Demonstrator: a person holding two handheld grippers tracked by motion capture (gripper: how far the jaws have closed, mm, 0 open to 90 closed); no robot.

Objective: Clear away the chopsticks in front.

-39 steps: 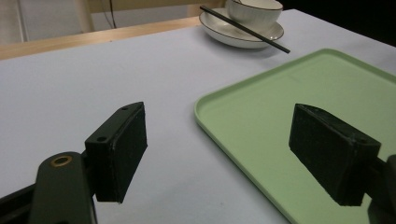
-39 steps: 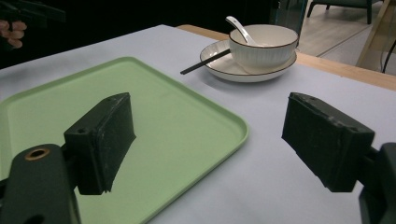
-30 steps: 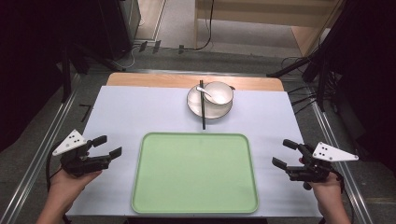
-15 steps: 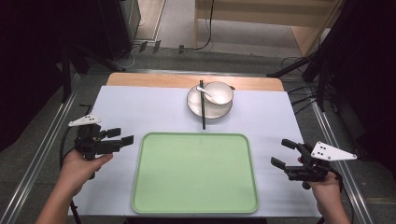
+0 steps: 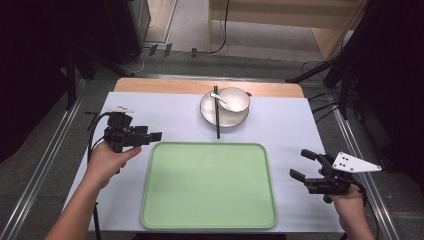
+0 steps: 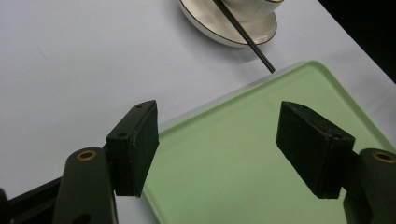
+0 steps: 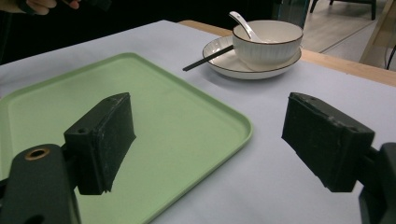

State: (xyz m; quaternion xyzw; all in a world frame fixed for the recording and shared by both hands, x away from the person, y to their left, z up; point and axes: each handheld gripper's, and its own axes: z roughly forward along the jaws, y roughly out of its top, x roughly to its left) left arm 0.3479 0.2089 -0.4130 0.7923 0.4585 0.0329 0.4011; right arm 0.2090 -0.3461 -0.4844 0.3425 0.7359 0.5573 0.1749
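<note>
Pale blue table is seen mid-frame; the left gripper, jaws just narrowing yet wide and empty, is held left of the green tray, while the right gripper is held open and empty at lower right

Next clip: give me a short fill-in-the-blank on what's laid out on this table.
1. The white bowl stands on a ____.
2. Inside the bowl lies a white ____.
3. The black chopsticks lean on the plate's rim, their tips pointing toward the ____ tray.
4. Nothing is between the jaws of the left gripper; they stand ____.

Missing words: plate; spoon; green; open
</note>
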